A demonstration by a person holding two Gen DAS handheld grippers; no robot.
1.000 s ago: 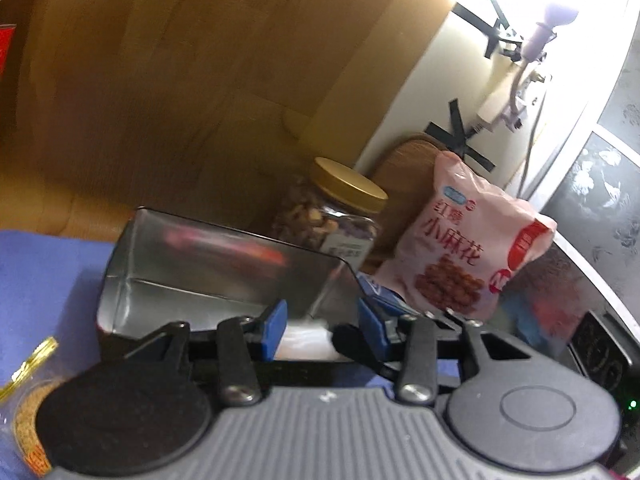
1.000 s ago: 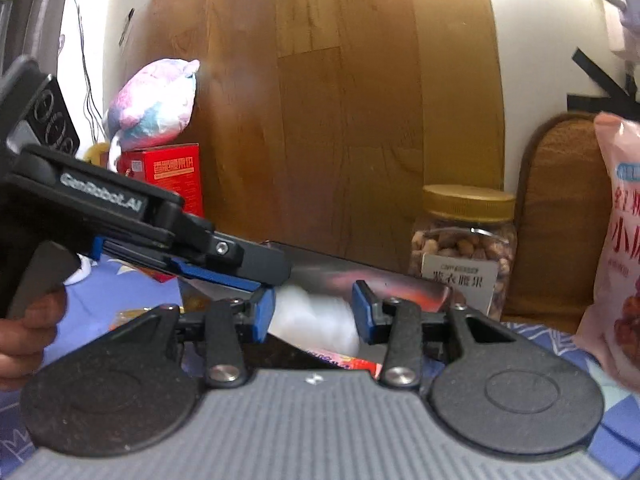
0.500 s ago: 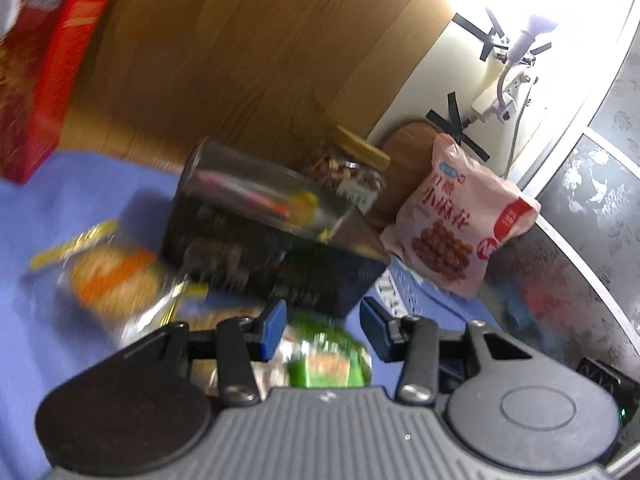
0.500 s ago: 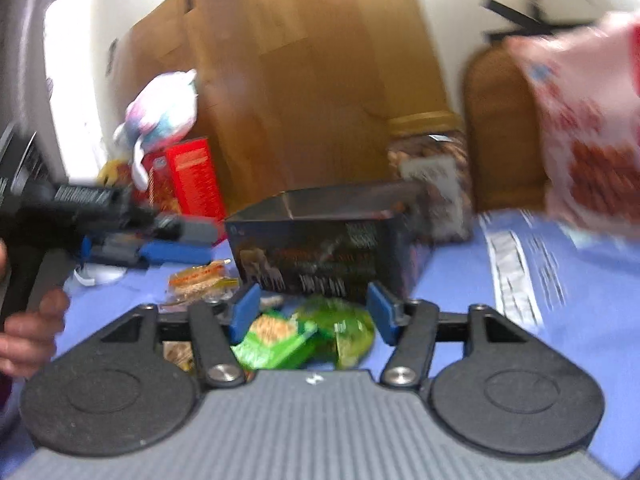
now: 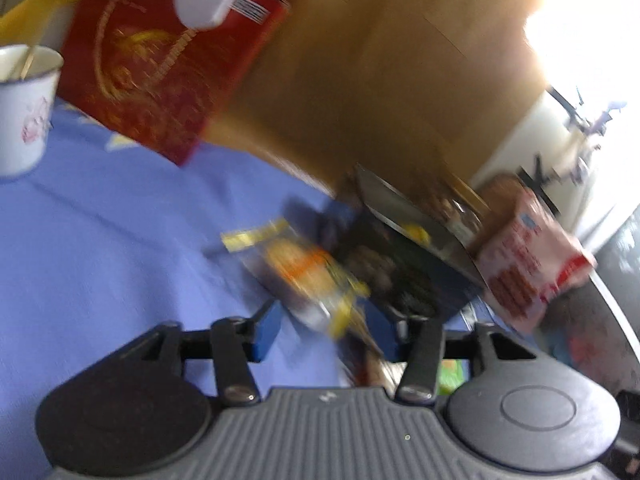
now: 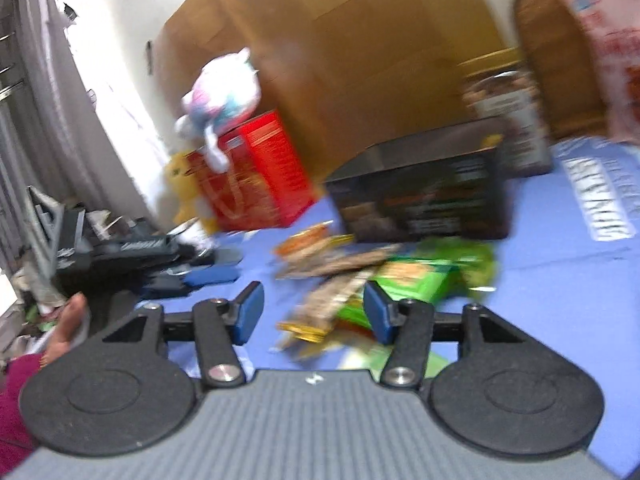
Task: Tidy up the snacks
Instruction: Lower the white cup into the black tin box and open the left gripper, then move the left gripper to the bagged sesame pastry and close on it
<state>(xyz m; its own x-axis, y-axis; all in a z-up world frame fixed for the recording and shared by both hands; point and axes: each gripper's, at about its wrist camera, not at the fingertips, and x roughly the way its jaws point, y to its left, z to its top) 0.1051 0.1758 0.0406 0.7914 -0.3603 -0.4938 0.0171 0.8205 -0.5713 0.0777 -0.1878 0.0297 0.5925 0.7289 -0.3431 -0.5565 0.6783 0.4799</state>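
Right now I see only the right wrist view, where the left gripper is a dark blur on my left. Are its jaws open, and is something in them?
Observer: In the left wrist view the left gripper is open, and its jaws have just been opening. The near end of a clear packet with an orange snack shows between the fingers, but the pads do not seem to press it.
Operator: Does something stand left of the red box?
Observer: Yes. A white enamel mug stands on the blue cloth, left of the red box.
Operator: Is the tin empty?
Observer: No. Something yellow shows inside the dark tin; it is too blurred to name.
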